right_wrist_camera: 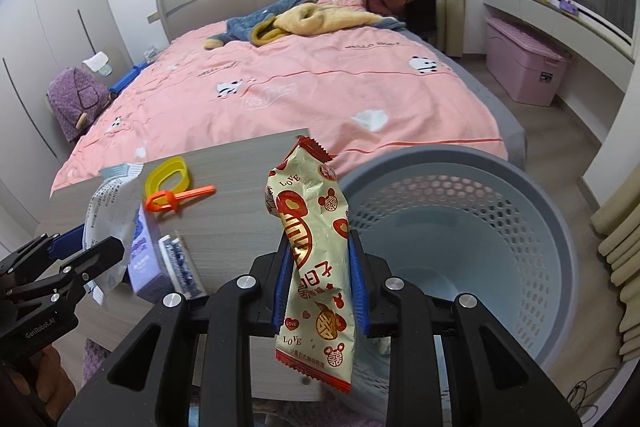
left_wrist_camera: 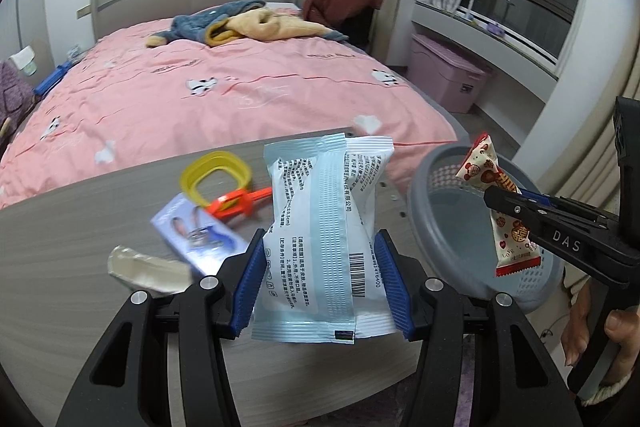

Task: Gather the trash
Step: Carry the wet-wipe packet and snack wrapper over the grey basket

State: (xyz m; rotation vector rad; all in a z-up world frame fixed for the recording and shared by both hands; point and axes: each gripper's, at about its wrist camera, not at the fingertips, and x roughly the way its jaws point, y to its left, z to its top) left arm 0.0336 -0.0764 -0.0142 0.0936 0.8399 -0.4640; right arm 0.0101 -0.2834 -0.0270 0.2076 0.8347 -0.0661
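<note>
My left gripper [left_wrist_camera: 322, 259] pinched the light blue wrapper [left_wrist_camera: 320, 227] mid-body, right gripper [right_wrist_camera: 320, 279] clamped the crinkly snack packet [right_wrist_camera: 316, 259] (2 featherweights), basket [right_wrist_camera: 520, 187] just ahead-right.

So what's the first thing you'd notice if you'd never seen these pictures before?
The two wrappers held up in the air: the left tool grips a pale blue packet above the wooden table, and the right tool grips a cream and red snack wrapper beside the grey basket. Behind them a big pink bed fills the room.
</note>
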